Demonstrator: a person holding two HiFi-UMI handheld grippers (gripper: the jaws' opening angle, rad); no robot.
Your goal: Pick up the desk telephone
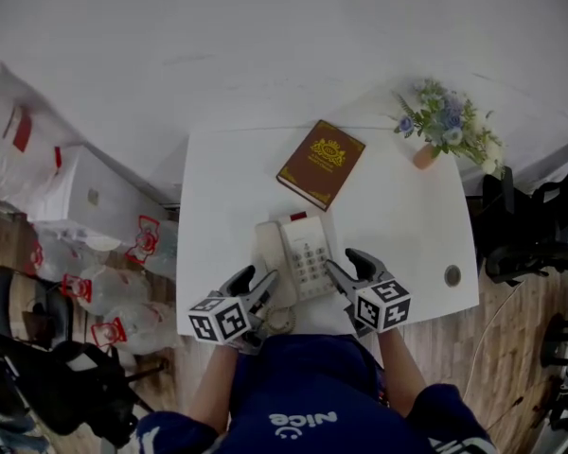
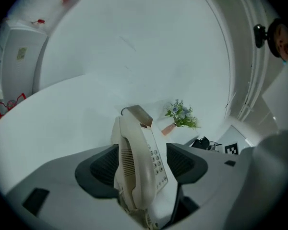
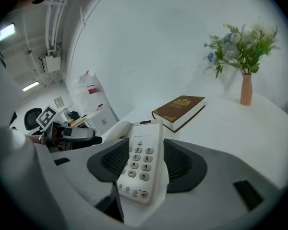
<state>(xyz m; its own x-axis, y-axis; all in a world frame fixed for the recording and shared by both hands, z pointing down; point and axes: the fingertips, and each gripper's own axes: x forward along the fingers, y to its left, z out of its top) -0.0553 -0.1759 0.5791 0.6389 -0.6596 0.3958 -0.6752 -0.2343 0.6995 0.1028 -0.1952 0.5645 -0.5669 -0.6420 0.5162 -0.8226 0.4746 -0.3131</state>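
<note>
A cream desk telephone (image 1: 303, 253) lies on the white table (image 1: 227, 178) near its front edge, with its handset (image 1: 268, 253) on the left side and the keypad on the right. My left gripper (image 1: 257, 282) is at the phone's near left corner. In the left gripper view the handset (image 2: 137, 171) stands between the wide-spread jaws. My right gripper (image 1: 348, 265) is at the near right corner. In the right gripper view the keypad (image 3: 141, 164) lies between the spread jaws, with a gap on each side. The phone rests on the table.
A brown book (image 1: 321, 164) lies just beyond the phone. A small vase of flowers (image 1: 447, 126) stands at the far right corner, and a small round object (image 1: 452, 275) lies near the right edge. Plastic bags (image 1: 104, 282) and a white box (image 1: 85, 192) are on the floor at left.
</note>
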